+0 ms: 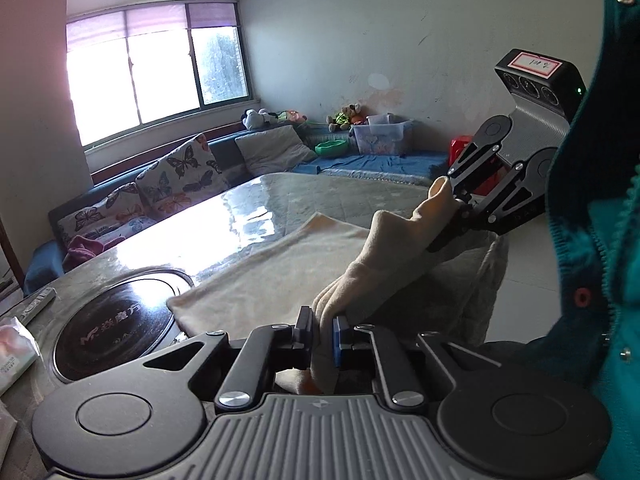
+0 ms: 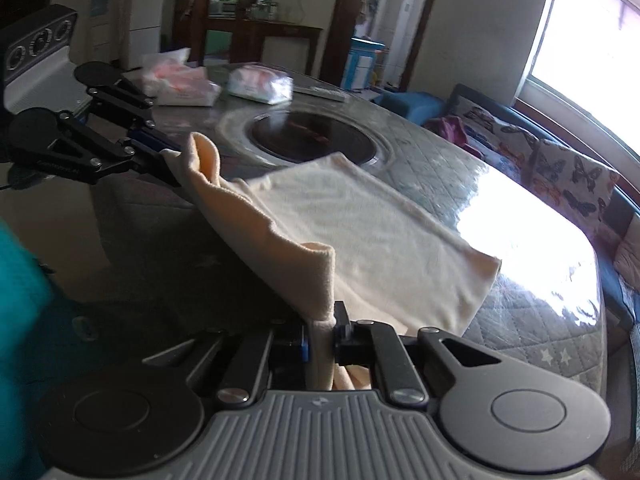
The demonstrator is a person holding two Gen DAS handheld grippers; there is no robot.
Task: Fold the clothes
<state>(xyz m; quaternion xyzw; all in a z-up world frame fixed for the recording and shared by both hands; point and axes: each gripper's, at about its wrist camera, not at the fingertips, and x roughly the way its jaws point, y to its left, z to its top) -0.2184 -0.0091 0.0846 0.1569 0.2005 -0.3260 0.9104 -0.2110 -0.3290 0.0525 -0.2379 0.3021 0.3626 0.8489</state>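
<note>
Cloth first: I see a cream, soft-napped garment (image 1: 280, 276) lying mostly flat on the glossy quilted table (image 1: 256, 200), its near edge lifted off the surface and stretched between my 2 grippers, with a paler peach tint showing on the raised folds. My left gripper (image 1: 322, 334) has its fingers clenched on a bunched corner of the garment — fabric fills the narrow gap between the black pad and the blue pad and spills back toward the body. My right gripper (image 2: 322, 334) is likewise clamped on the opposite corner, the cloth standing up in a rolled fold just above the pads. From the left wrist view the right gripper sits up and to the right, holding its corner higher than mine on the left, so the edge slopes between them. A round dark induction plate (image 2: 312, 134) is set into the table just beyond the garment's far edge. On the far bench a clear plastic bin (image 1: 382, 136) sits beside a green bowl (image 1: 331, 147) — I cannot tell what either holds.
</note>
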